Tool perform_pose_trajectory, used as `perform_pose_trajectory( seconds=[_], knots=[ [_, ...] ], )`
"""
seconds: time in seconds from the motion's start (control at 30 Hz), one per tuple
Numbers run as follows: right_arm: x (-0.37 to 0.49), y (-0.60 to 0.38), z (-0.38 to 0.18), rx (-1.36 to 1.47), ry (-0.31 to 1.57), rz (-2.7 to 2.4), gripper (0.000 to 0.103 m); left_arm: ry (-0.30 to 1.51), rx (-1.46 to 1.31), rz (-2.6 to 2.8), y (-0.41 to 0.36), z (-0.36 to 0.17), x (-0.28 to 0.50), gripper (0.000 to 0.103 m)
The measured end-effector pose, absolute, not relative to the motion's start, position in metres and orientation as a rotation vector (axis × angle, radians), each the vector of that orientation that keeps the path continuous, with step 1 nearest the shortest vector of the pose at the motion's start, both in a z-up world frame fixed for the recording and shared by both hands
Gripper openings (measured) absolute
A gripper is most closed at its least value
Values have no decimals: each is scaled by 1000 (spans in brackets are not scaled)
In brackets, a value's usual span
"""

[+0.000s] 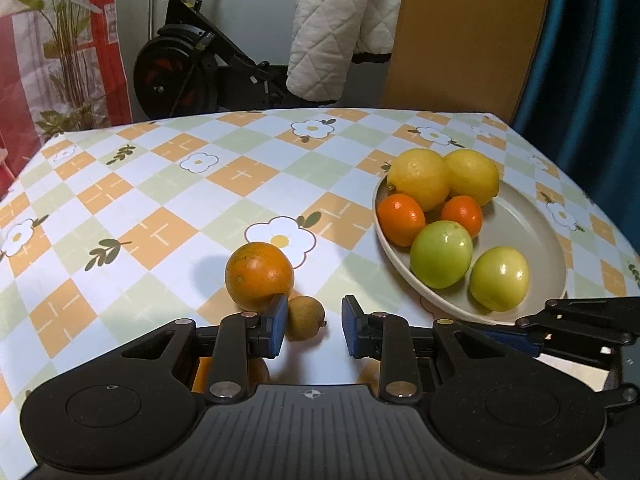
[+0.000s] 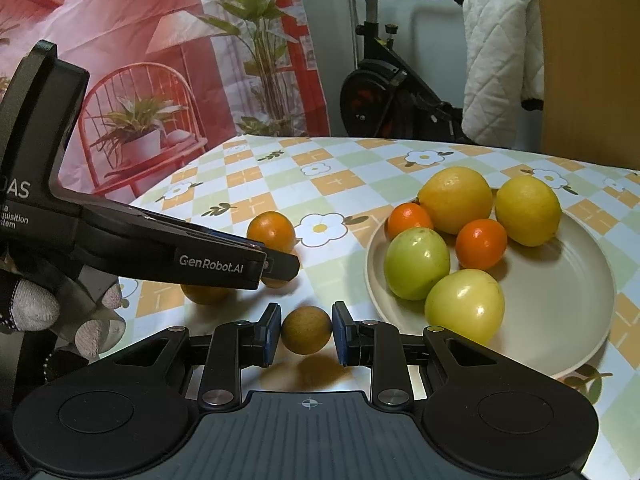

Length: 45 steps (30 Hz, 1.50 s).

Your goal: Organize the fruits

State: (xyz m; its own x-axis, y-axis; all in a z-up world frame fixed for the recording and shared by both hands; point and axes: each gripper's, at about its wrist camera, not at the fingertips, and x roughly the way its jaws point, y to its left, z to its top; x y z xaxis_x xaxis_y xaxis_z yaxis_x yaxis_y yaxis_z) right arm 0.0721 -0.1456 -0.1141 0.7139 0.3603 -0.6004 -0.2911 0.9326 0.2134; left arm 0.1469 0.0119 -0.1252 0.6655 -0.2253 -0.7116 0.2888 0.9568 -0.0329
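A table (image 1: 160,184) holds a plate (image 1: 532,240) on its right side. On the plate sit six fruits: two lemons (image 1: 420,178) side by side at the far edge, two small mandarins (image 1: 401,220) just in front of them, and two apples (image 1: 441,254) nearest. Left of the plate, on the table itself, lies an orange (image 1: 259,276), with a small round fruit (image 2: 306,330) (too small to identify) just in front of it and slightly to its right. That small fruit sits between the fingers of the right gripper (image 2: 306,330). The left gripper (image 1: 315,322) is at the near edge, left of the plate. Behind the table stands an exercise bike (image 1: 192,60), with a potted plant (image 1: 66,48) to its left.
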Motion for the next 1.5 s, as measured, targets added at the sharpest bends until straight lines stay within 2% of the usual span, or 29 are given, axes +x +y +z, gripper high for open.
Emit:
perform_pose_trajectory(
  seconds=[0.77, 0.83, 1.5],
  knots=[
    [70, -150, -113, 116, 681, 353, 25, 803, 72, -238, 16, -128, 161, 31],
    [70, -151, -113, 117, 682, 351, 25, 799, 74, -248, 15, -128, 159, 27],
    [69, -159, -112, 119, 666, 309, 25, 694, 63, -271, 12, -121, 119, 27]
  ],
)
